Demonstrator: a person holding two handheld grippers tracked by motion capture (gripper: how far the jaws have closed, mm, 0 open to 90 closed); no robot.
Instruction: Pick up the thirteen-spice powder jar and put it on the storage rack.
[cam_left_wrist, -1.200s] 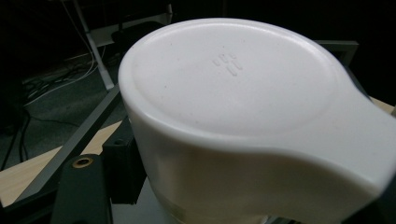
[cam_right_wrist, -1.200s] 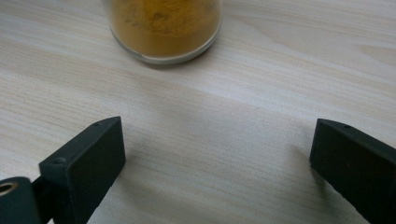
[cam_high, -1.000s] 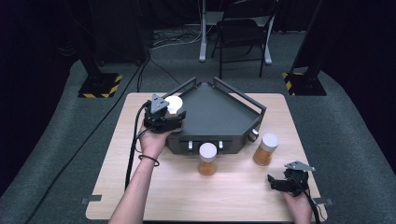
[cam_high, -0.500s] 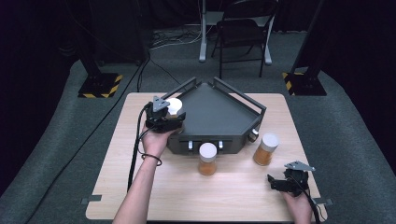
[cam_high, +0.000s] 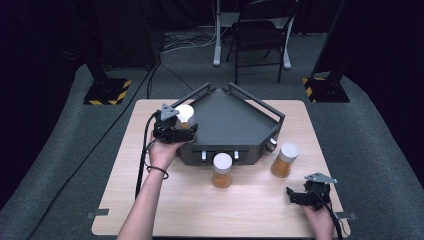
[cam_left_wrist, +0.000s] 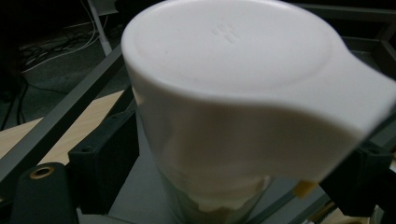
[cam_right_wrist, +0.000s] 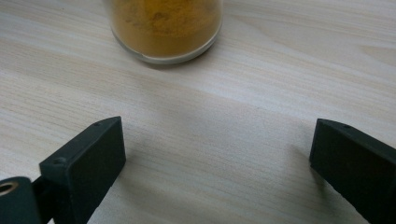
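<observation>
Three jars: each is a clear glass jar with a white lid; two hold orange powder.
Held jar: the white-lidded jar (cam_high: 184, 116) sits between the jaws of the left gripper (cam_high: 176, 129), over the left corner of the dark grey five-sided metal tray (cam_high: 235, 125); I cannot tell whether it touches the tray floor.
Left gripper: clamped on that jar, a black jaw on either side of the glass just under the lid (cam_left_wrist: 233, 51).
Middle jar: the orange-powder jar (cam_high: 222, 170) stands on the pale wooden table (cam_high: 200, 210), just in front of the tray.
Right jar: a second orange-powder jar (cam_high: 285, 160) stands near the tray's right front corner.
Right gripper: the right gripper (cam_high: 306, 194) rests low at the table's near right corner, jaws spread wide, nothing between them; an orange jar base (cam_right_wrist: 164, 28) lies ahead.
</observation>
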